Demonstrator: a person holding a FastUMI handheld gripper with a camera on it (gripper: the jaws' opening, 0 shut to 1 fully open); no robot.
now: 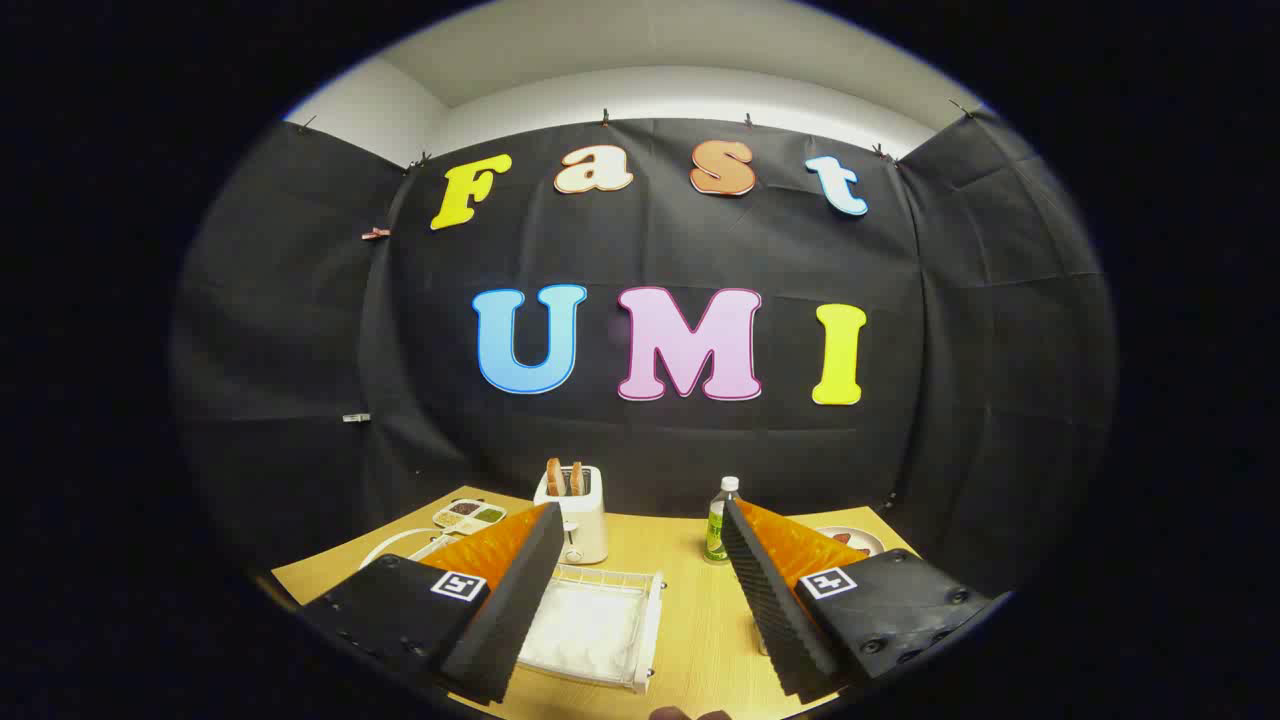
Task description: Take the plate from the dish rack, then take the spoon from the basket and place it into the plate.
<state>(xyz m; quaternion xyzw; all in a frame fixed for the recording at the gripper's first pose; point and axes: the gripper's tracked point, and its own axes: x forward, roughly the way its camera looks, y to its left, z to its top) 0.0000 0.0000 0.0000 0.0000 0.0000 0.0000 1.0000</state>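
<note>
A: What is held by the containers on the table (690,610)?

B: Two slices of toast are seen standing in the slots of the white toaster (574,510), beyond the left finger. A small divided tray (468,514) with brownish and greenish fillings is placed behind it, toward the far left corner. The white wire basket (600,625) is lined with something pale; a spoon cannot be made out in it. A dish with reddish contents (853,541) is partly hidden behind the right finger. A capped bottle (718,522) is stood upright between the toaster and that dish.

A: And the gripper (640,590)?

B: Its fingers are spread wide apart, with nothing clamped. The basket is seen between them, nearer the left finger.

A: What about the plate?

B: A white curved rim (395,545) is glimpsed just beyond the left finger, but whether it is the plate cannot be told.

A: Is open room left?

B: Bare wood is left between the basket and the right finger. The table's far edge is met by the booth wall (300,330).
</note>
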